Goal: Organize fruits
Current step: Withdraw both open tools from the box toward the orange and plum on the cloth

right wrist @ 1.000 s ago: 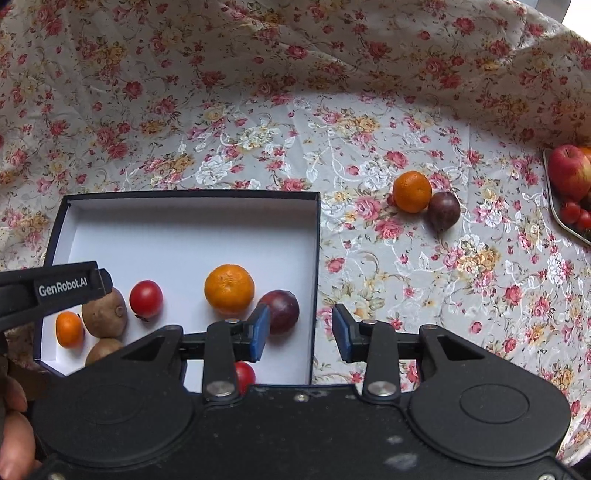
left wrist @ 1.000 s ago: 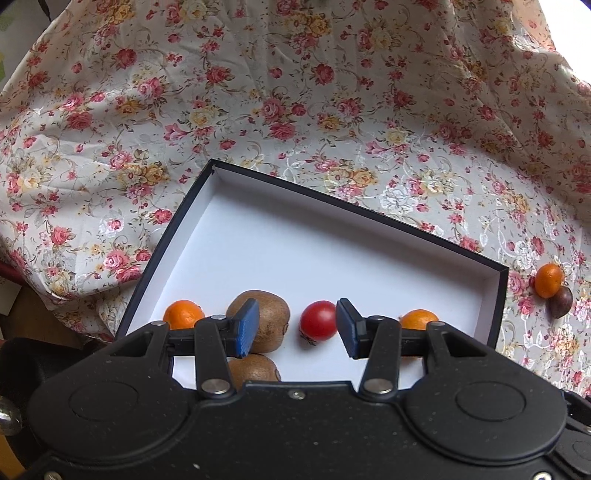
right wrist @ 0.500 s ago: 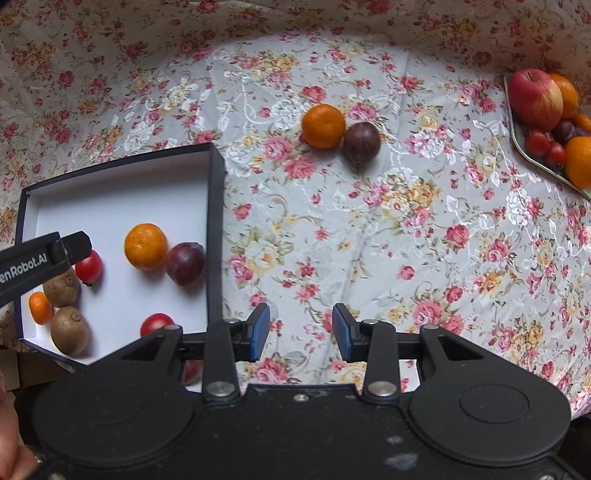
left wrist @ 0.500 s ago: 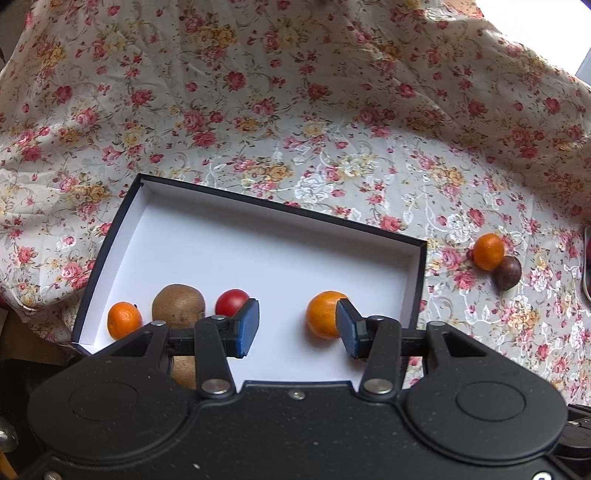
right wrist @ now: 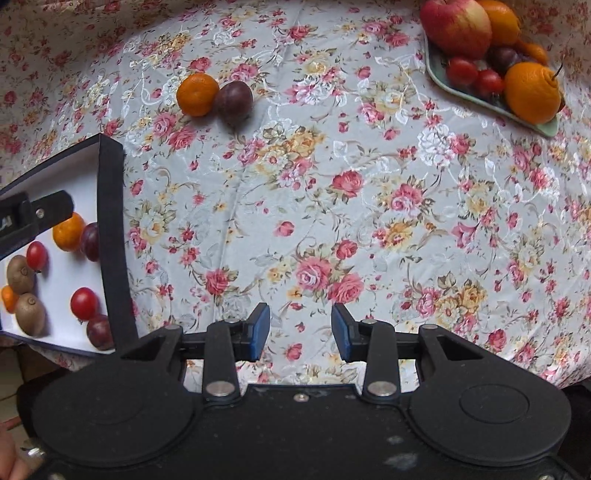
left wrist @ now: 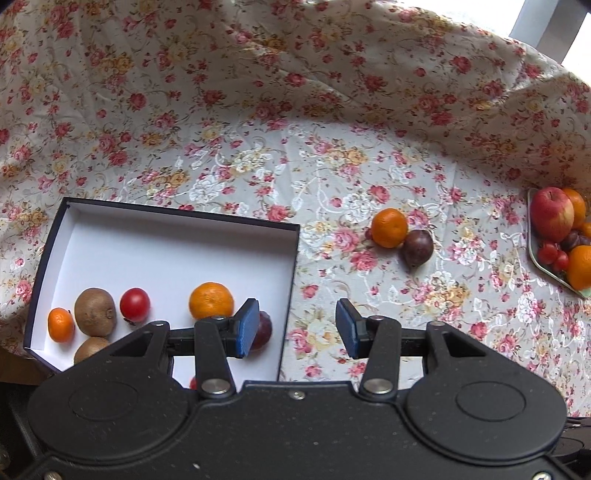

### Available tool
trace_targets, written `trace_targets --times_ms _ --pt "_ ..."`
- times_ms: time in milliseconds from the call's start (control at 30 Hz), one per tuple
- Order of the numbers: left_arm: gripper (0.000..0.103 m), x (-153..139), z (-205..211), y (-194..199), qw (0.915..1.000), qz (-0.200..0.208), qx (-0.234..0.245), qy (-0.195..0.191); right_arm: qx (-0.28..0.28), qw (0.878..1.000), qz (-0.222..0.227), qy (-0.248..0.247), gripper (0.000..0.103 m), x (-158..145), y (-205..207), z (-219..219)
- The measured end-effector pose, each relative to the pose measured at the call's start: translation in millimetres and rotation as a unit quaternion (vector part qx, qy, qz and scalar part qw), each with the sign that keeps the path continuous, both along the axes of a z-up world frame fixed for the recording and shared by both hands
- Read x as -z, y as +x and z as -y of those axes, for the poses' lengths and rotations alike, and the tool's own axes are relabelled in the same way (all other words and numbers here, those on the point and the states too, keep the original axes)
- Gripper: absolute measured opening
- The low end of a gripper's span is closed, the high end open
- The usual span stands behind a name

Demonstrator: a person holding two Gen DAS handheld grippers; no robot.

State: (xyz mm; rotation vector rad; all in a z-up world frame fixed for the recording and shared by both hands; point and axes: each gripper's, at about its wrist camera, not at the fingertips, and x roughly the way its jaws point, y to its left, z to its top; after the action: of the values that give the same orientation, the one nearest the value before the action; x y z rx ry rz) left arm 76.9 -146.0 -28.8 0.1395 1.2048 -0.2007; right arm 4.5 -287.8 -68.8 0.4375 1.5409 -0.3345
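Observation:
A black box with a white inside [left wrist: 166,254] [right wrist: 110,206] lies at the left and holds kiwis [left wrist: 95,312], cherry tomatoes [left wrist: 135,305], mandarins [left wrist: 211,300] and plums [right wrist: 99,332]. On the cloth a loose mandarin [left wrist: 389,227] [right wrist: 197,94] touches a dark plum [left wrist: 417,247] [right wrist: 234,98]. My left gripper [left wrist: 294,328] is open over the box's right wall, holding nothing. My right gripper [right wrist: 300,332] is open above bare cloth, well short of the loose pair. The left gripper's side [right wrist: 33,218] shows over the box in the right wrist view.
A pale green plate [right wrist: 465,99] [left wrist: 543,264] at the far right holds an apple [right wrist: 456,26], oranges, tomatoes and plums. A flowered cloth [right wrist: 332,221] covers the table and rises in folds at the back. A fingertip [right wrist: 16,470] shows at the bottom left.
Both grippers have swung to the right, so the box has slid left in both views and the plate of fruit has come into view. Both stayed open and empty.

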Motion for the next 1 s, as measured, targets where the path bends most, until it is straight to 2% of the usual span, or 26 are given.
trace_targets --times_ms 67,233,333,433,633,767,1000 --pt "0.054 0 11 -3 1.0 -0.002 0.009 -0.002 0.007 1.0 0.007 0.011 0.038 -3 -10 8" --pt "0.054 1 36 -14 0.9995 -0.004 0.03 0.003 0.051 0.999 0.002 -0.008 0.038 -9 -34 35" --pt "0.054 2 47 -19 0.9993 -0.004 0.036 0.009 0.09 0.996 0.008 0.014 0.039 -11 -47 55" --pt "0.054 4 54 -23 0.9991 -0.003 0.041 0.013 0.105 0.993 0.023 0.045 0.04 -16 -54 67" --pt "0.054 16 66 -25 0.9986 -0.014 0.045 0.023 0.068 0.995 0.03 0.062 0.04 -26 -55 63" --pt "0.054 18 69 -23 0.9987 -0.021 0.044 0.018 0.056 0.995 0.035 0.076 0.04 -27 -54 59" --pt "0.054 22 70 -19 0.9985 -0.026 0.046 0.016 0.1 0.992 0.028 0.074 0.04 -23 -53 67"
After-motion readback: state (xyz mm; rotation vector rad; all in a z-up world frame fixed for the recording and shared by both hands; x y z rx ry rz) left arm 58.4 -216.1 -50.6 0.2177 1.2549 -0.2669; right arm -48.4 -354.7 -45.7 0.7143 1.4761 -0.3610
